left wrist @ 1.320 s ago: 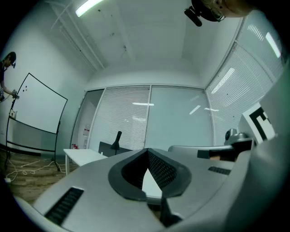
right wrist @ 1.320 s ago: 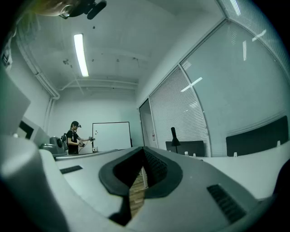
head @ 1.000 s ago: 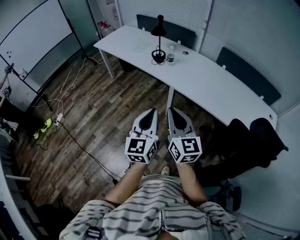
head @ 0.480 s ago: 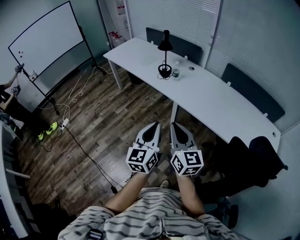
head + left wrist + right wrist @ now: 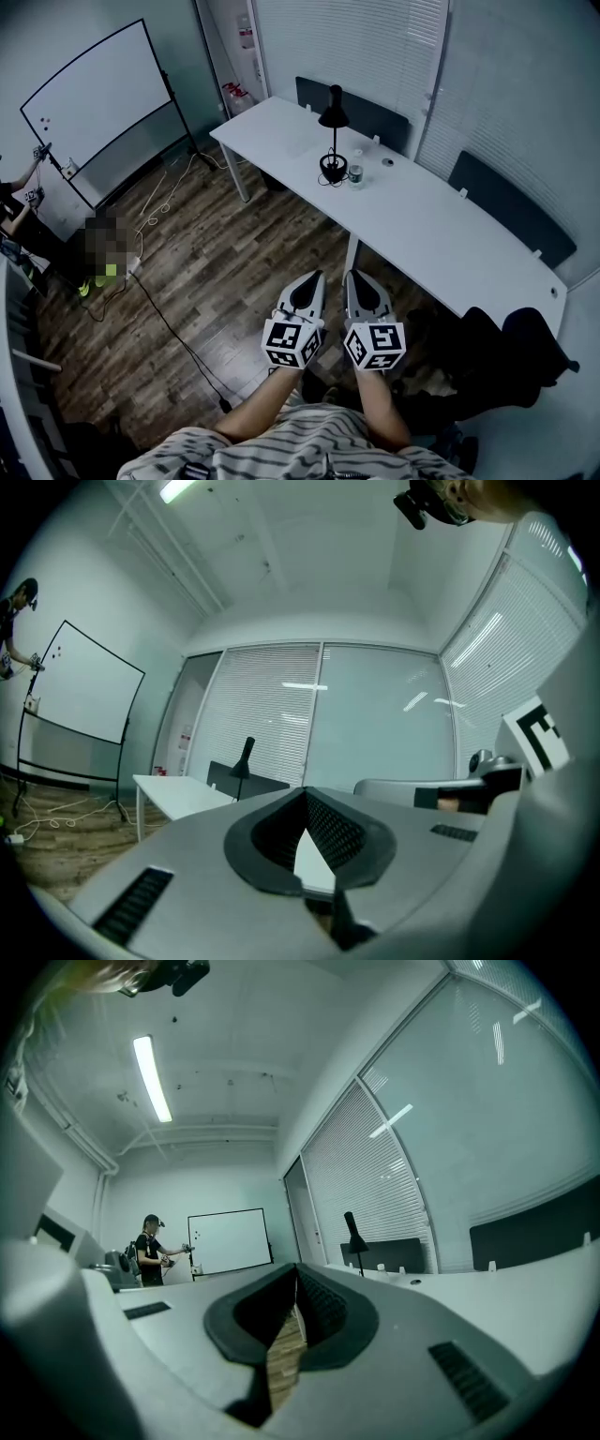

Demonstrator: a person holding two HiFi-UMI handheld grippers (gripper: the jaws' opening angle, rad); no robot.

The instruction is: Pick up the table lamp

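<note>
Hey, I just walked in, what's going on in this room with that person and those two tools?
A person stands on the wood floor with a tool in each hand. The left tool and right tool are side by side, both shut and empty. The black table lamp stands untouched on the white table ahead, well out of reach. Nothing is picked up yet.

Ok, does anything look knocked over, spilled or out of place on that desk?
Nothing stands out. The table lamp stands upright on the white desk, a small container upright beside it. Only loose cables trail across the wood floor.
</note>
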